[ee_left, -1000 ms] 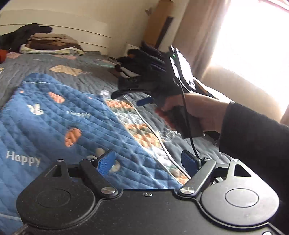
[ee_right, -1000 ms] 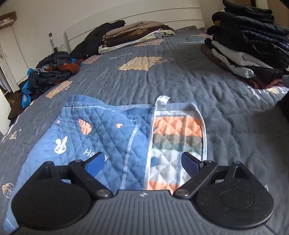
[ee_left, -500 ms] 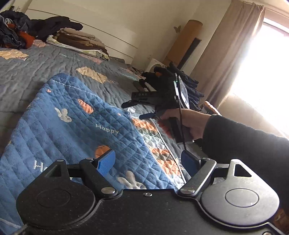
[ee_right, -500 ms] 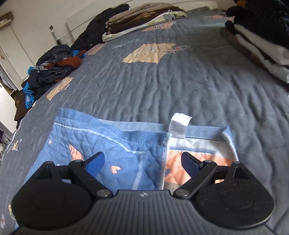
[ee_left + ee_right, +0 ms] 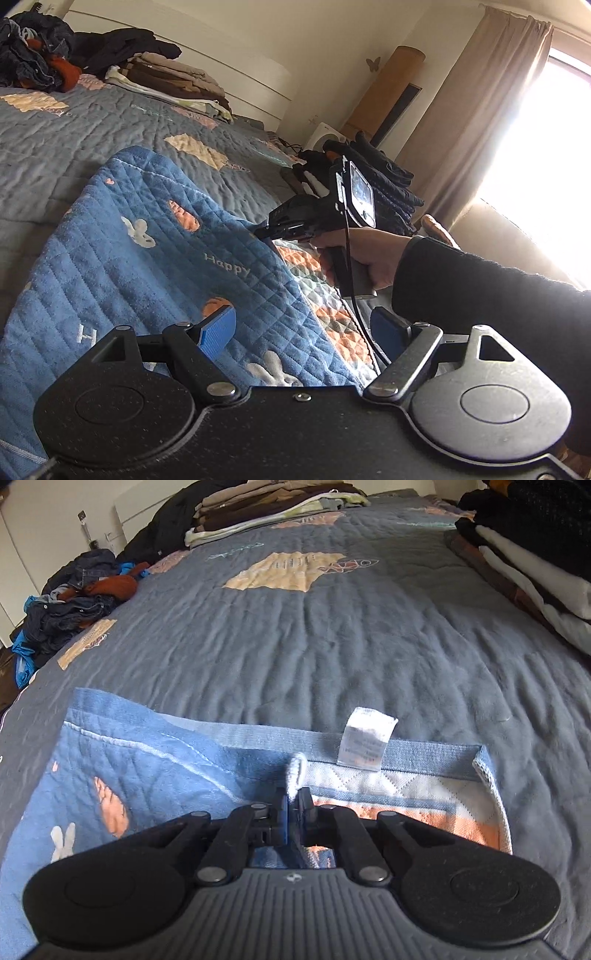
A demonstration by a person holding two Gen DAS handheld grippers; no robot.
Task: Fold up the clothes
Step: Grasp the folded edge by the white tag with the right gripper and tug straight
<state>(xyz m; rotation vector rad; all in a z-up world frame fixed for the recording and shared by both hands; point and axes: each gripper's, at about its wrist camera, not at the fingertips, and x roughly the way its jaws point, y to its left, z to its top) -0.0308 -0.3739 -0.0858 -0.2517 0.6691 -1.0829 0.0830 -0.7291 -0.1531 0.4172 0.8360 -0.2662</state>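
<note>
A blue quilted cloth (image 5: 147, 258) with rabbit and carrot prints and the word "Happy" lies on the grey bedspread (image 5: 332, 627), one side folded over so its orange-checked inner face shows. In the right wrist view my right gripper (image 5: 293, 805) is closing tight on the folded edge of the cloth (image 5: 147, 768), and a pinch of white trim stands up between the pads. A white label (image 5: 364, 742) sticks up just right of it. From the left wrist view, a hand (image 5: 373, 258) holds that right gripper (image 5: 264, 232) on the cloth. My left gripper (image 5: 301, 328) hangs open above the cloth's near part.
Folded brown and beige clothes (image 5: 280, 506) are stacked by the headboard. A loose heap of dark garments (image 5: 74, 590) lies at the bed's left edge. A tall stack of folded dark and white clothes (image 5: 535, 554) fills the right side. A curtain (image 5: 461, 110) hangs by the bright window.
My right gripper has moved forward to the cloth's far edge and its jaws have gone from wide open to shut on the fold. The left view has shifted and rolled slightly.
</note>
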